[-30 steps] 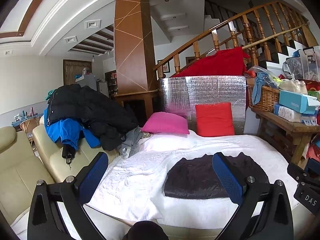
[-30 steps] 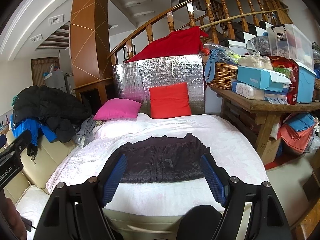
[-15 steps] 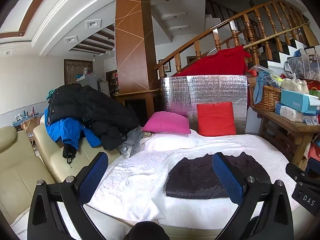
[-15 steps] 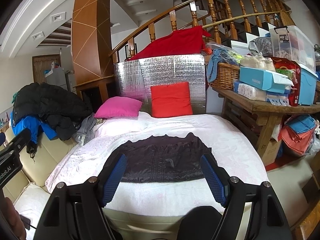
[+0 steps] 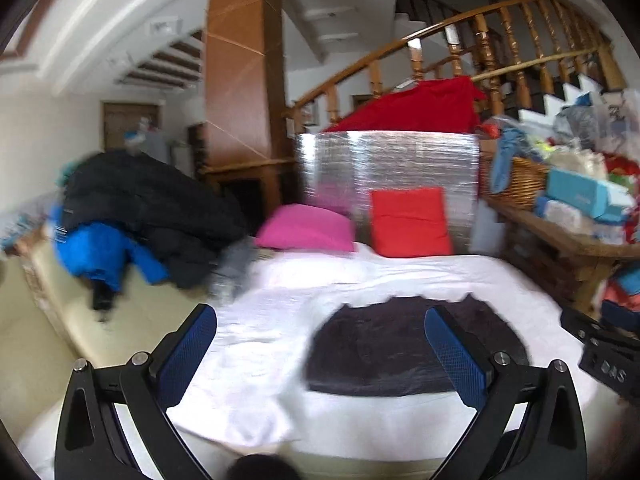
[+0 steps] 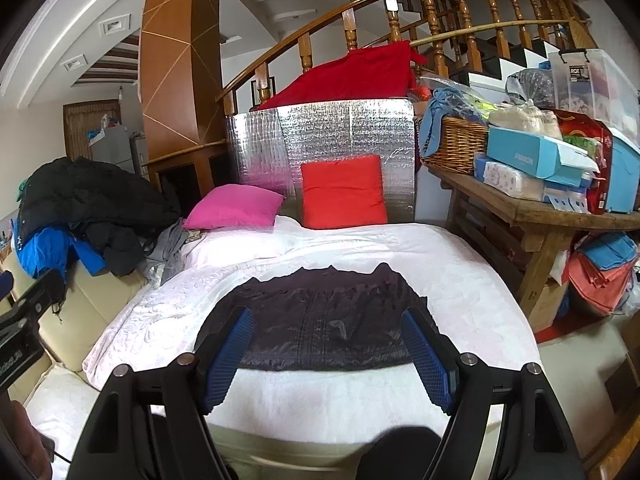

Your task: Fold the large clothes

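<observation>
A dark garment [image 6: 320,320] lies folded flat on the white blanket [image 6: 460,292] that covers the bed, its long edge toward the cameras. In the right wrist view it sits dead centre, at 12 o'clock from the right gripper [image 6: 328,356], whose blue pads [image 6: 226,356] stand wide apart and hold nothing; the pads frame the garment's near corners without touching it. In the left wrist view, which is blurred, the garment [image 5: 384,352] lies at about 1 o'clock from the left gripper [image 5: 324,356], and this gripper too is spread wide and empty, its right pad [image 5: 454,356] overlapping the cloth in the picture only.

Beyond the garment, at 12 o'clock, a red pillow [image 6: 344,192] leans upright against a silver foil panel [image 6: 332,132], with a pink pillow [image 6: 234,206] lying just beside it at 11 o'clock. A red cloth [image 6: 348,76] hangs over the top of the panel, under the wooden stair rail [image 6: 360,4]. At 9 to 10 o'clock a heap of coats [image 6: 88,200], black over blue, rests on a cream sofa [image 6: 100,300] that touches the bed. At 2 to 3 o'clock a wooden table [image 6: 560,216] carries a wicker basket [image 6: 456,148], a teal box [image 6: 532,158] and other packages. Part of the left tool [image 6: 24,328] shows at the left edge of the right wrist view.
</observation>
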Demonstrator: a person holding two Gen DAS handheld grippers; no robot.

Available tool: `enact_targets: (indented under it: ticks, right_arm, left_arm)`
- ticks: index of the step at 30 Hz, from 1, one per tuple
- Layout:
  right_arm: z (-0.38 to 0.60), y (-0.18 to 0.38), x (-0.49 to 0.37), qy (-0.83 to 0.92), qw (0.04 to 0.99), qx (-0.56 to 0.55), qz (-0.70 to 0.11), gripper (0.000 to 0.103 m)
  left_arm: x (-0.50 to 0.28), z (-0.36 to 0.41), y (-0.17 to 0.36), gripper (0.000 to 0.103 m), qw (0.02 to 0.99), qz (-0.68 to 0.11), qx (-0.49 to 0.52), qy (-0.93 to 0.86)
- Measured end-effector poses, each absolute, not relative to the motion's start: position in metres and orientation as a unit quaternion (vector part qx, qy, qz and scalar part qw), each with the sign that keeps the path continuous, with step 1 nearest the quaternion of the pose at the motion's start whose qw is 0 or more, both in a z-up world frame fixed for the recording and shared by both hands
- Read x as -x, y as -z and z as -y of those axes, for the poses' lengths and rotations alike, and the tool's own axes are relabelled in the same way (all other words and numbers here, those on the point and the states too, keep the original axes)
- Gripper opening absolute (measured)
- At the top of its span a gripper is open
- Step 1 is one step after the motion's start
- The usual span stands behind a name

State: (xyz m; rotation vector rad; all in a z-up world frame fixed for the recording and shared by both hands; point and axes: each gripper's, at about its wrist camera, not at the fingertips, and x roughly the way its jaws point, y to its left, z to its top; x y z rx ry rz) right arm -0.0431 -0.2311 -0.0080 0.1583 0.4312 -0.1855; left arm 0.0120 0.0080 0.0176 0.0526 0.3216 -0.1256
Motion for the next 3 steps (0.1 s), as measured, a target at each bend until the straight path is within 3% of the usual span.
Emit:
enact_targets:
  ticks: [3]
  right_arm:
    - [0.269, 0.015, 0.008, 0.105, 0.966, -0.097, -0.214, 0.08]
  left_arm:
    - [-0.079, -0.025, -0.007, 0.103, 0.98, -0.196, 0.0, 0.036]
